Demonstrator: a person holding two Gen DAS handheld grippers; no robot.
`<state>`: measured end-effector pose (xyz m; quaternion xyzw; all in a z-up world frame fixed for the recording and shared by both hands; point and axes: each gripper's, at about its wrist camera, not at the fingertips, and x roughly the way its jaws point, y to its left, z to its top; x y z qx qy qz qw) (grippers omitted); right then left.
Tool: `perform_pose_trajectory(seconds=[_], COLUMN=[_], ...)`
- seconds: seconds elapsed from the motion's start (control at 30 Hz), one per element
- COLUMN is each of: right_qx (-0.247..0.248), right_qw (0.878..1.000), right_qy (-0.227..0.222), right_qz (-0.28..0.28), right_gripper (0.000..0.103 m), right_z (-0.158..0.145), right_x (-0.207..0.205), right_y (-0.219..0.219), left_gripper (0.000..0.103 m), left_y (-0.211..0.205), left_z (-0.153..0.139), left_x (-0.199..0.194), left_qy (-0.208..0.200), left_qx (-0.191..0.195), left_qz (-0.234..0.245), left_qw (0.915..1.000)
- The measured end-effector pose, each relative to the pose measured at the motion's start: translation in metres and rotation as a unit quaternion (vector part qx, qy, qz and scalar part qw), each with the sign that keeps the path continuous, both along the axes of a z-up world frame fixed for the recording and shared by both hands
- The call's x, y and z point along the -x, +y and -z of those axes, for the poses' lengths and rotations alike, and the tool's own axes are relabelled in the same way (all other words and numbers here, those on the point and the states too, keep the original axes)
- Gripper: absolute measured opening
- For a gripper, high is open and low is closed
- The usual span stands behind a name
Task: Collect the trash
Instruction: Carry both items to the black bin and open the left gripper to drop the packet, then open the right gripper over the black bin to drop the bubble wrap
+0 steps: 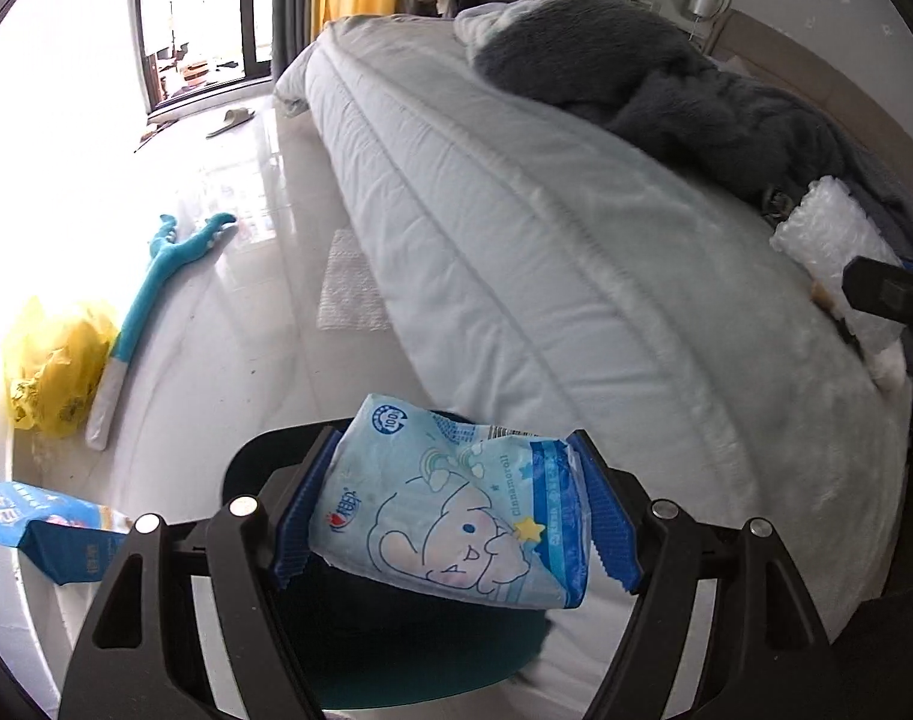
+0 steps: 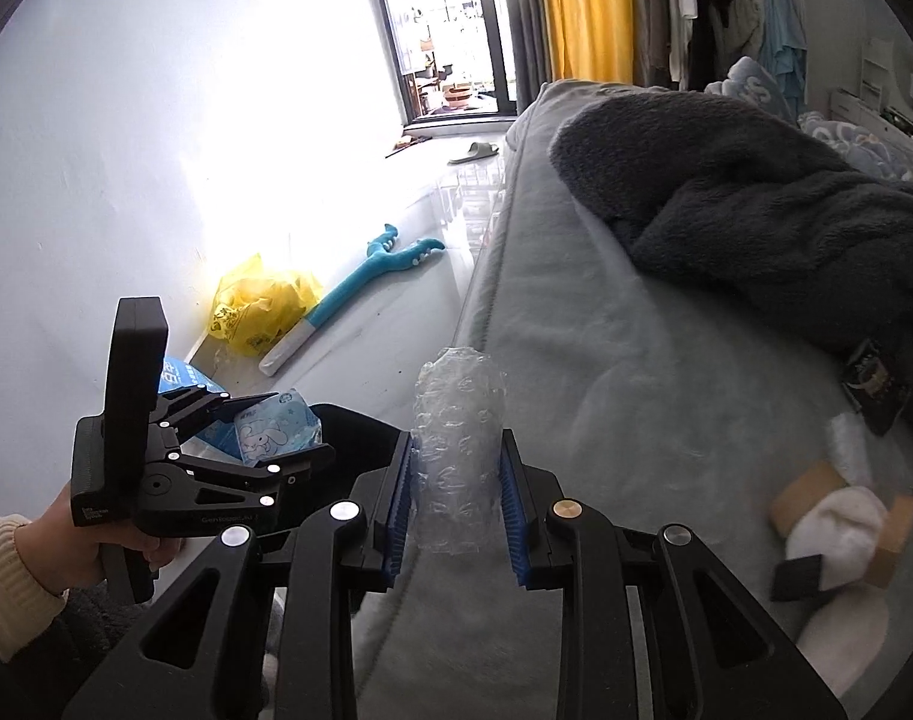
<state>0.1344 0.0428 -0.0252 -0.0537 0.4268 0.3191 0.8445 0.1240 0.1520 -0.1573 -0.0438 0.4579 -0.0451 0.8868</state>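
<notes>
My left gripper (image 1: pixel 456 510) is shut on a light blue tissue pack with a cartoon print (image 1: pixel 456 516) and holds it over a dark bin (image 1: pixel 360 648) on the floor beside the bed. It also shows in the right wrist view (image 2: pixel 270 429). My right gripper (image 2: pixel 456 474) is shut on a roll of clear bubble wrap (image 2: pixel 456 438) above the bed's edge. The bubble wrap shows in the left wrist view (image 1: pixel 828 252) at the far right.
A white quilted bed (image 1: pixel 546 252) carries a dark grey blanket (image 1: pixel 666 78). On the floor lie a yellow plastic bag (image 1: pixel 54 360), a blue plush toy (image 1: pixel 156 294), a blue pack (image 1: pixel 42 522) and a bubble wrap sheet (image 1: pixel 348 282). White socks and cardboard (image 2: pixel 834 528) lie on the bed.
</notes>
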Motion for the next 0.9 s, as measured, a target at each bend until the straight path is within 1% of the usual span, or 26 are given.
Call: perform_pose_trajectory(seconds=[0.1,0.3,0.53,0.6,0.63,0.67,0.7,0.9], right_qx=[-0.001,0.001,0.007,0.003,0.001,-0.001,-0.001,0.012], right_qw=[1.000,0.999,0.998,0.998,0.997,0.997,0.997,0.996], right_qy=[0.002,0.009,0.026,0.036,0.042,0.046,0.050,0.061], right_qz=[-0.013,-0.041,-0.057,-0.057,-0.057,-0.057,-0.056,-0.062], right_gripper=[0.027,0.027,0.027,0.027,0.027,0.027,0.027,0.027], right_z=[0.005,0.014,0.031,0.037,0.040,0.043,0.045,0.062], right_x=[0.000,0.003,-0.002,-0.004,-0.006,-0.007,-0.009,-0.015], right_y=[0.020,0.055,0.085,0.089,0.092,0.093,0.096,0.119], left_gripper=[0.077,0.077,0.078,0.082,0.083,0.088,0.090,0.090], left_y=[0.015,0.038,0.070,0.076,0.079,0.080,0.083,0.101], left_z=[0.007,0.026,0.053,0.057,0.057,0.057,0.055,0.041], left_x=[0.001,0.001,0.002,0.003,0.004,0.005,0.007,0.016], left_qy=[0.021,0.058,0.127,0.140,0.143,0.145,0.143,0.120], left_qx=[0.018,0.024,0.055,0.061,0.063,0.063,0.061,0.051], left_qz=[-0.016,-0.037,-0.063,-0.063,-0.063,-0.062,-0.062,-0.076], left_qw=[0.9995,0.9974,0.9883,0.9863,0.9857,0.9855,0.9858,0.9885])
